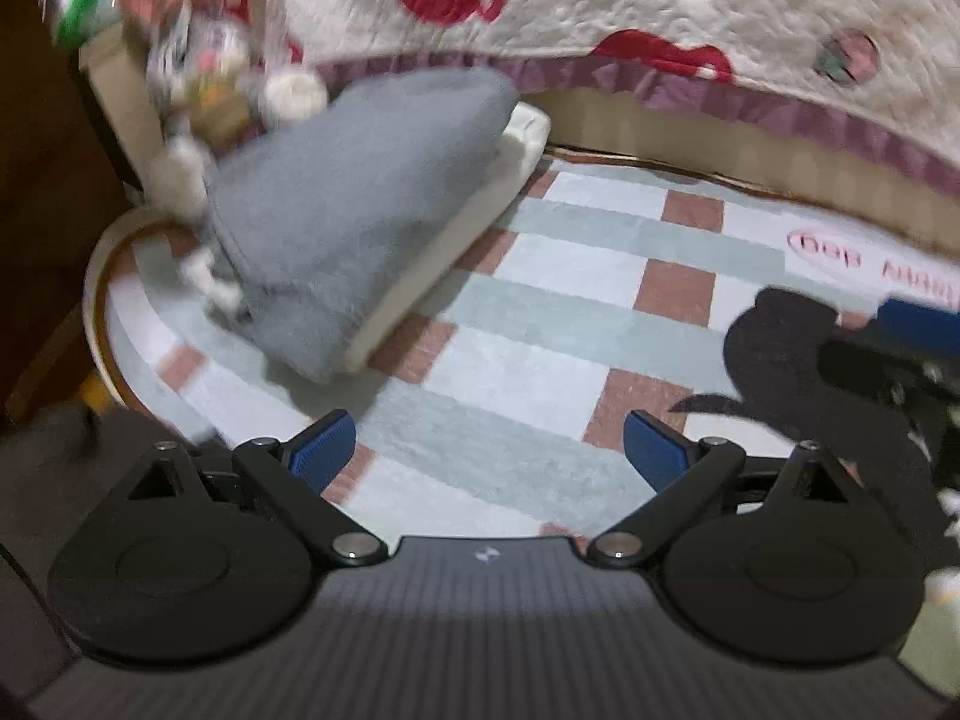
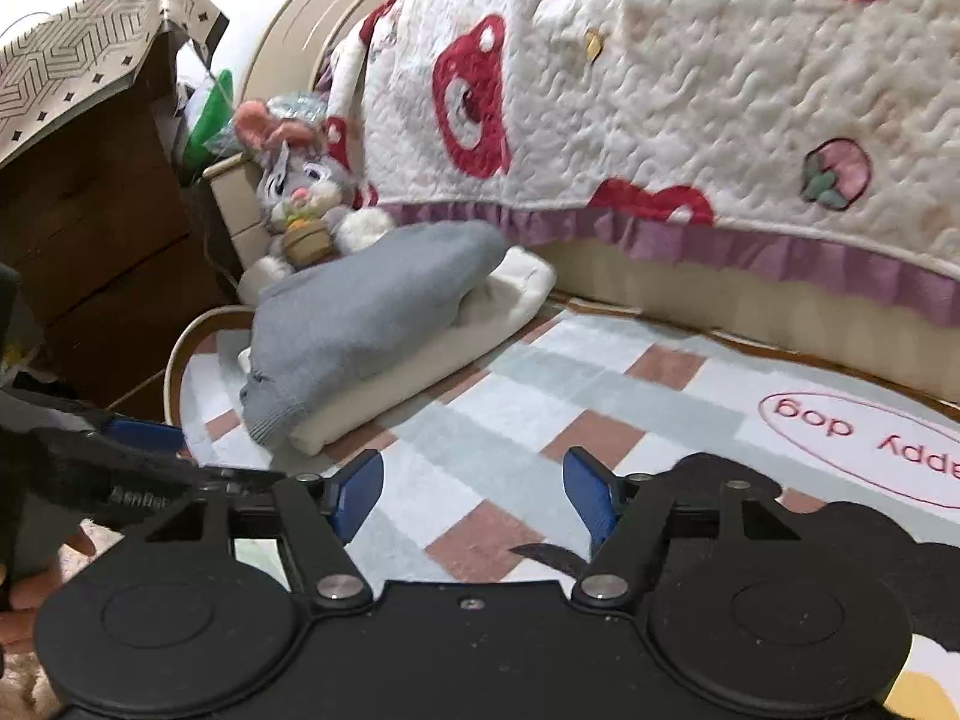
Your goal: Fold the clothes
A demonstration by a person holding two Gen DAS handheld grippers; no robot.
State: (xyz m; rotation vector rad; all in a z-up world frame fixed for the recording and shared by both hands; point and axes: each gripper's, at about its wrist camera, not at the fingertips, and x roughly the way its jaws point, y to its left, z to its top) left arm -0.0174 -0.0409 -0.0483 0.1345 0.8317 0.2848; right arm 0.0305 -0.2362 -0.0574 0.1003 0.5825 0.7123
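Garments, two: grey one (image 2: 372,312) atop cream one (image 2: 420,372), folded.

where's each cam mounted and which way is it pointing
Left wrist: on the left claw, angled down at the checked rug; its blue fingers show, the right claw at its right edge.
Right wrist: on the right claw, aimed lower along the rug at a plush rabbit.
Shared: folded grey garment, rug, quilted bed cover.

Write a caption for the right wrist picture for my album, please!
Open right gripper hovers over the checked rug, facing a folded grey garment stacked on a cream one beside a plush bunny.
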